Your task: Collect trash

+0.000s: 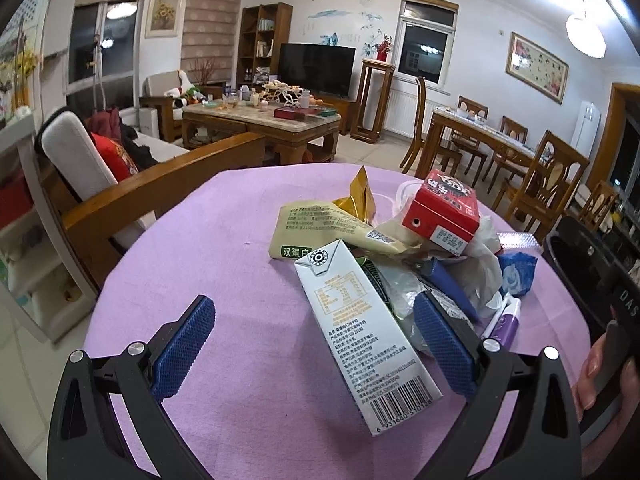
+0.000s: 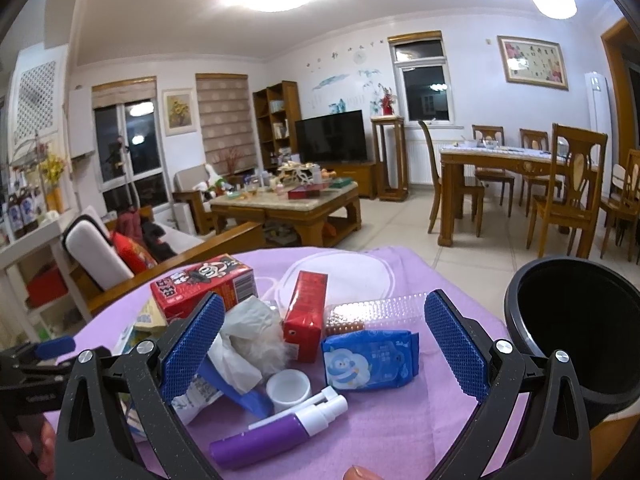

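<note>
A heap of trash lies on the round table with the purple cloth (image 1: 224, 248). In the left wrist view a white milk carton (image 1: 360, 328) lies between the wide-apart fingers of my left gripper (image 1: 316, 344), which is open. Behind it are a beige wrapper (image 1: 324, 232), a gold foil bag (image 1: 360, 196) and a red carton (image 1: 444, 212). In the right wrist view my right gripper (image 2: 324, 344) is open above a blue wipes pack (image 2: 370, 360), a white cap (image 2: 289, 390), a purple spray bottle (image 2: 276, 432), crumpled tissue (image 2: 250, 336) and two red cartons (image 2: 200, 288) (image 2: 306, 312).
A black bin (image 2: 576, 328) stands at the table's right edge, also showing as a dark bin rim (image 1: 576, 256) in the left wrist view. A wooden sofa (image 1: 160, 184) is to the left beyond the table, a coffee table (image 2: 288, 204) and dining set (image 2: 520, 172) further back.
</note>
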### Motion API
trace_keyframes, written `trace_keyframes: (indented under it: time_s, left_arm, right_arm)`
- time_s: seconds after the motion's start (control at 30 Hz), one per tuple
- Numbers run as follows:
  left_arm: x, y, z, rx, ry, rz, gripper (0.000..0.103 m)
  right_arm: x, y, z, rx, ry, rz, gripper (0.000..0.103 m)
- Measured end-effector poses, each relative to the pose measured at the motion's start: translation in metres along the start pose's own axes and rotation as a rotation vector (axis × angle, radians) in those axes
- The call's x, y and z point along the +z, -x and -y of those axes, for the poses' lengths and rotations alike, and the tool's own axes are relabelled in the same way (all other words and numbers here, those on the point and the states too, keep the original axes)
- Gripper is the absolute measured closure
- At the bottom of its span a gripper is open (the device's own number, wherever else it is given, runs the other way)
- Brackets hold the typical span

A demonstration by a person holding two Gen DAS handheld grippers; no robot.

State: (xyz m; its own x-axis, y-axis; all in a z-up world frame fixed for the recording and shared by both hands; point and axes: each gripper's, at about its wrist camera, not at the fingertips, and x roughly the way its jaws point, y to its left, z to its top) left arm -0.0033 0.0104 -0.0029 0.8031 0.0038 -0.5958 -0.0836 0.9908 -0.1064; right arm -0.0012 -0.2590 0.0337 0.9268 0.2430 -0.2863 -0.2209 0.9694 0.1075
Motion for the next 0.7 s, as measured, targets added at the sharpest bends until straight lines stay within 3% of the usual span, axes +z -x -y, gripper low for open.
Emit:
trace_keyframes:
  time_s: [0.7]
  left_arm:
    - [0.002, 0.003, 0.010, 0.067, -0.037, 0.002, 0.005]
  right_arm:
    - [0.005, 0.000, 0.019, 0.044, -0.087, -0.010, 0.004]
